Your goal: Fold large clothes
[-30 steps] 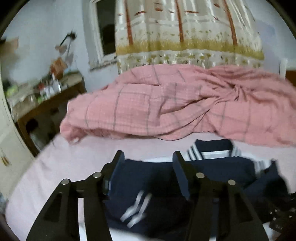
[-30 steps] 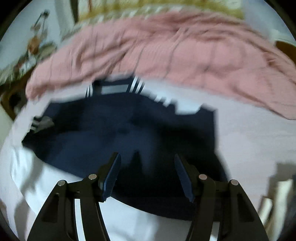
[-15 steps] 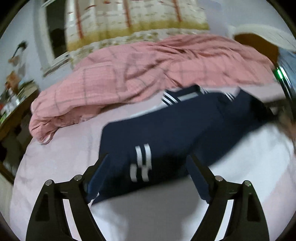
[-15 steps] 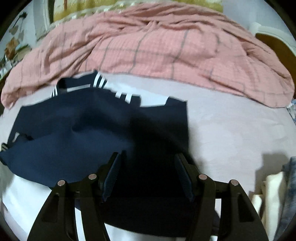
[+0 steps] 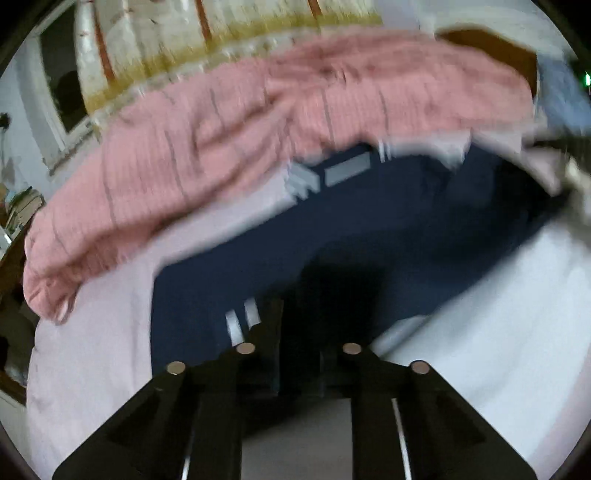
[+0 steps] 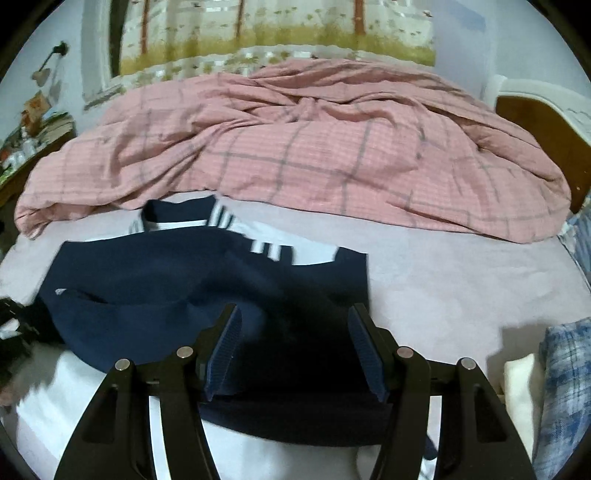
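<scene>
Left gripper just closed on navy garment, right gripper wide

I see a bed with a pale lilac sheet, a rumpled pink checked blanket, a patterned curtain and a cluttered side table.

The view is motion-blurred. The left gripper points down at a navy garment spread on a bed with a pale pink sheet. Its jaws have just been closing and now stand nearly together over dark navy fabric; whether cloth is pinched between the fingers cannot be told. 2 white stripes lie just left of the fingers. A pink checked blanket lies bunched beyond the garment.
</scene>
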The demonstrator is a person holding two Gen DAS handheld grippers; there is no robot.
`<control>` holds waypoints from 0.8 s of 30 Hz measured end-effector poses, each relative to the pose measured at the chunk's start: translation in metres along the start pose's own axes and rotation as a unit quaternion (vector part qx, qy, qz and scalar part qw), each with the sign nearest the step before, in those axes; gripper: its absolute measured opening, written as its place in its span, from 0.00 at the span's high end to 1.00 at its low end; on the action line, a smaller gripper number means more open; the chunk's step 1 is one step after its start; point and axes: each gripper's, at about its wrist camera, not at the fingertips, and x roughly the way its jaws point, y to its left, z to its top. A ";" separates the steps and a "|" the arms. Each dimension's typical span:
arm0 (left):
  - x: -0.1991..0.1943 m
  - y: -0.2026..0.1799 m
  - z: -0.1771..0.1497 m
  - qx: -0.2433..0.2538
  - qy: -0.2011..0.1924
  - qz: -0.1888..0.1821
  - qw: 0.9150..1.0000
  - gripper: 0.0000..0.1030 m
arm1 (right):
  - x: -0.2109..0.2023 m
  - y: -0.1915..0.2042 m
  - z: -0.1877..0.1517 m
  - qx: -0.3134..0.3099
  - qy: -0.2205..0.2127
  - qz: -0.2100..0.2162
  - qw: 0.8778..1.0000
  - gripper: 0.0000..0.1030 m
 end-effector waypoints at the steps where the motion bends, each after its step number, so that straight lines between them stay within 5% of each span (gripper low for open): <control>1: -0.008 0.005 0.010 -0.021 -0.011 -0.012 1.000 0.89 | 0.001 -0.003 0.000 0.004 0.001 -0.005 1.000 0.39; 5: -0.026 0.039 0.058 -0.116 -0.006 -0.059 0.991 0.89 | 0.006 -0.012 0.000 0.015 0.000 -0.036 0.999 0.39; 11: 0.032 0.081 0.067 -0.205 0.155 -0.020 0.966 0.84 | 0.019 0.004 -0.006 0.007 0.010 -0.025 1.000 0.39; 13: 0.058 0.090 0.053 -0.215 0.180 0.001 0.960 0.84 | 0.030 0.016 -0.009 -0.023 0.019 -0.040 0.999 0.39; 16: 0.081 0.098 0.034 -0.234 0.166 0.001 0.958 0.75 | 0.035 0.008 -0.010 -0.009 0.004 -0.069 0.998 0.39; 19: 0.094 0.096 0.020 -0.218 0.131 0.011 0.967 0.68 | 0.027 -0.016 -0.006 0.041 -0.019 -0.050 0.998 0.39; 22: 0.093 0.100 0.008 -0.215 0.108 0.046 0.970 0.32 | 0.016 -0.043 -0.002 0.090 -0.040 -0.041 0.994 0.36; 24: 0.083 0.107 -0.005 -0.234 0.079 0.031 0.968 0.31 | 0.012 -0.059 0.000 0.112 -0.052 -0.042 0.992 0.36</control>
